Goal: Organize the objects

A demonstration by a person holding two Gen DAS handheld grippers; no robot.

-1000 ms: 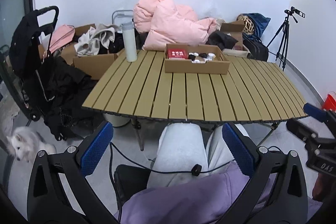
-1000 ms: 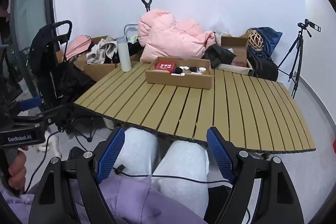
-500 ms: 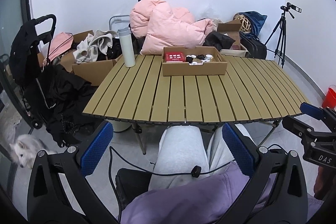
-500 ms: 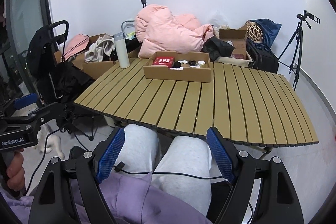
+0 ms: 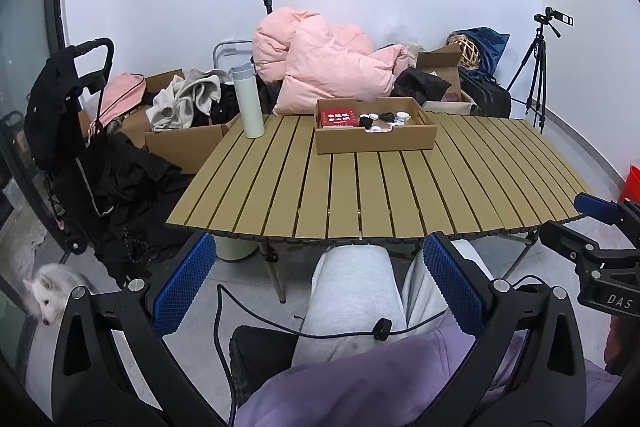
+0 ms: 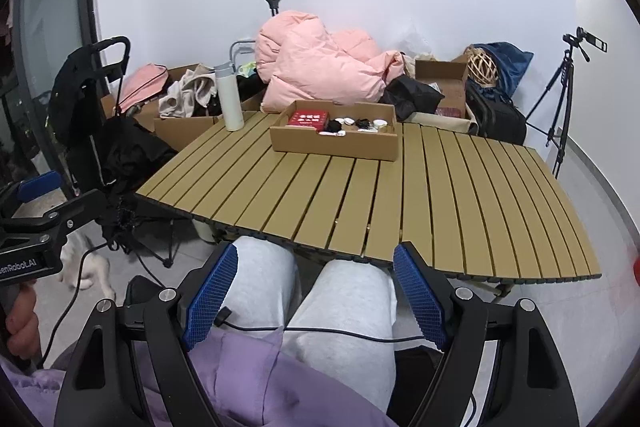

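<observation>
A shallow cardboard box (image 5: 374,139) stands at the far side of the slatted wooden table (image 5: 360,195); it also shows in the right wrist view (image 6: 334,143). It holds a red packet (image 5: 337,117) and several small white and black items (image 5: 380,121). A white bottle (image 5: 248,101) stands upright at the table's far left corner. My left gripper (image 5: 318,285) and right gripper (image 6: 314,301) are open and empty, held low over the person's lap, short of the table's near edge.
Pink bedding (image 5: 320,67), cardboard boxes with clothes (image 5: 184,107) and bags lie behind the table. A black stroller (image 5: 72,115) stands at left, a tripod (image 5: 538,67) at right. A white dog (image 5: 52,291) is on the floor at left. A red bucket (image 5: 632,183) is at far right.
Both grippers have risen and tilted slightly, so the table sits a little lower in view. Both stay open. The dog has shifted a little on the floor.
</observation>
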